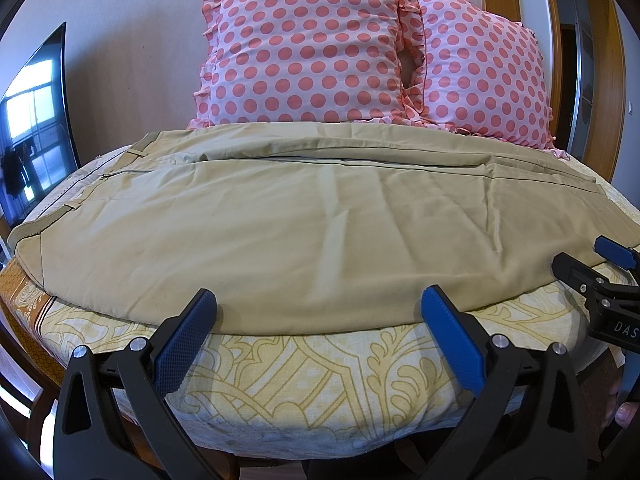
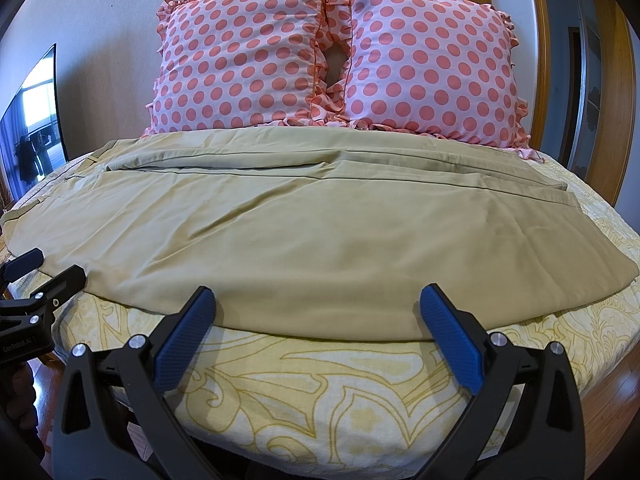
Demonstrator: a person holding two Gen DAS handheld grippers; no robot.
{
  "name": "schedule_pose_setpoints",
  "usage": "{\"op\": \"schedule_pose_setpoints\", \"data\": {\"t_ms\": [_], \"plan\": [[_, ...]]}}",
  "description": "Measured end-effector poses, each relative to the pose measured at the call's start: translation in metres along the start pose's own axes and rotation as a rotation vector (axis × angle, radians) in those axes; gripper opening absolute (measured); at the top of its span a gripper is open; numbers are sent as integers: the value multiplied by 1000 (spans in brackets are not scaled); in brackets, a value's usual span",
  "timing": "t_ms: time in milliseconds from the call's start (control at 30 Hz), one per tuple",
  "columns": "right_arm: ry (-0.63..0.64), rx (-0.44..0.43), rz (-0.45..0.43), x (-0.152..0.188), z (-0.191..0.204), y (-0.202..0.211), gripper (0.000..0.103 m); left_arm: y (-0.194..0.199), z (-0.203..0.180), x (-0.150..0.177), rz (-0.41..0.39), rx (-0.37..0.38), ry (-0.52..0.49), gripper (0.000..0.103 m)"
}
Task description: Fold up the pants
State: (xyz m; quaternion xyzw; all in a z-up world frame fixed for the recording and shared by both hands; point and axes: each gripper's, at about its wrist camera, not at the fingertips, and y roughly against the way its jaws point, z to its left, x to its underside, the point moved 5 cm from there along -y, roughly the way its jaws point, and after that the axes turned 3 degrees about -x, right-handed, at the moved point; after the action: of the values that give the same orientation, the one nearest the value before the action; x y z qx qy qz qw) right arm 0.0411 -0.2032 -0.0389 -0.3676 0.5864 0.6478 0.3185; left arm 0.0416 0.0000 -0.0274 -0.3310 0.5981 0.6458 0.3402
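Both the left gripper (image 1: pixel 319 304) and right gripper (image 2: pixel 318 304) gape wide, holding nothing, at the near edge of the pants (image 1: pixel 320 232) on the bed (image 1: pixel 304 364)

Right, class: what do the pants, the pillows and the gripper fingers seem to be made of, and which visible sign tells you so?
Pants: likely thin woven cotton, matte khaki, with soft creases and stitched seams.
Pillows: light fabric covers, probably cotton blend, with printed dots and ruffled edges.
Fingers: black rigid plastic, apparently, with blue pads whose fine knurled texture suggests rubber or printed plastic.
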Motion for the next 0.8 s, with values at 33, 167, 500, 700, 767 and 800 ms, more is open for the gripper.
{"op": "schedule_pose_setpoints", "data": {"t_ms": [33,167,500,700,767,800], "plan": [[0,0,-1,0,0,0,101,0,0,0,0,0,0,102],[1,0,-2,0,0,0,101,0,0,0,-1,0,0,102],[0,1,-4,-1,-1,1,101,0,0,0,-1,0,0,102],[1,0,-11,-2,3,2,101,0,0,0,-1,0,-1,102],[2,1,-19,1,0,5,101,0,0,0,-1,0,0,102],[3,0,-27,3,0,4,101,0,0,0,-1,0,-1,102]]}}
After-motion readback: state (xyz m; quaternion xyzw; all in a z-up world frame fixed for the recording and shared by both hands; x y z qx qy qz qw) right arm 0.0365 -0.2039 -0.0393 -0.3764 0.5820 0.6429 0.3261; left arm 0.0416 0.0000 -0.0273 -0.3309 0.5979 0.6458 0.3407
